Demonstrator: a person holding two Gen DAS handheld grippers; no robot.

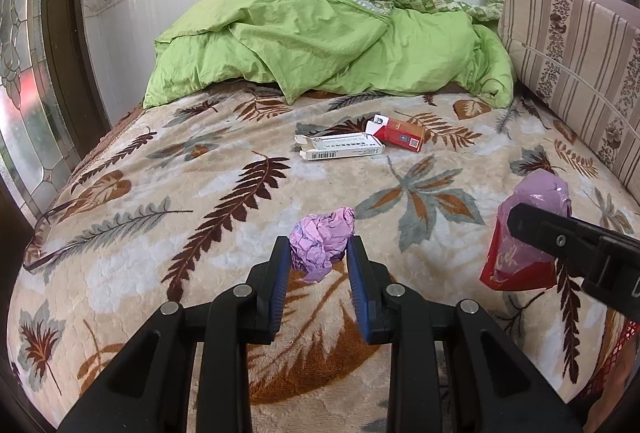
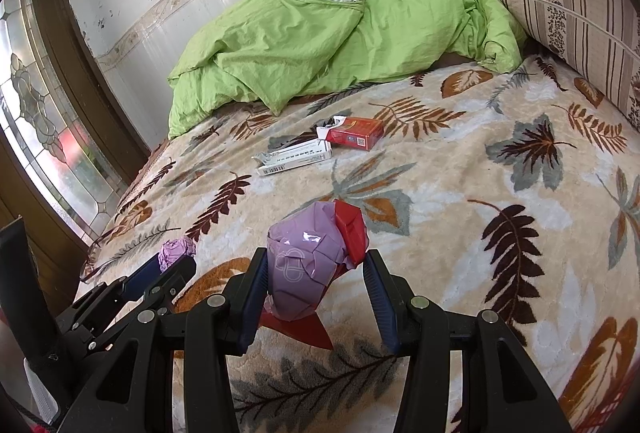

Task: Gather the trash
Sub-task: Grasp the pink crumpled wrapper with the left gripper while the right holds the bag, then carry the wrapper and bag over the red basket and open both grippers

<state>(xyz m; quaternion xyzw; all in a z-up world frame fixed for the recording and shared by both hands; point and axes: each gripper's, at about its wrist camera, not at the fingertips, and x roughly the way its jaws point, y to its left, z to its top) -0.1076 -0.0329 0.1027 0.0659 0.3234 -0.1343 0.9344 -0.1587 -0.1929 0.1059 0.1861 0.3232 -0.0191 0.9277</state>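
My left gripper (image 1: pixel 318 247) is clamped around the crumpled purple paper ball (image 1: pixel 322 243) on the leaf-print blanket (image 1: pixel 200 201). My right gripper (image 2: pixel 314 271) stands released — the purple-and-red wrapper (image 2: pixel 306 265) touches only one finger. White box (image 1: pixel 340 148) and red box (image 1: pixel 402 135) sit at twelve o'clock.

We see the left gripper (image 1: pixel 318 247) with both blue pads touching a crumpled purple paper ball (image 1: pixel 320 245) on the leaf-print blanket (image 1: pixel 160 193). Right gripper (image 1: pixel 532 229) enters from the right, its tip over a purple-and-red wrapper (image 1: pixel 524 253); we can't tell how its jaws stand. Further back: white medicine box (image 1: pixel 340 147) touching a red cigarette pack (image 1: pixel 402 135). Green duvet (image 1: pixel 320 41) bunched by the wall, striped cushion (image 1: pixel 572 53) at right.
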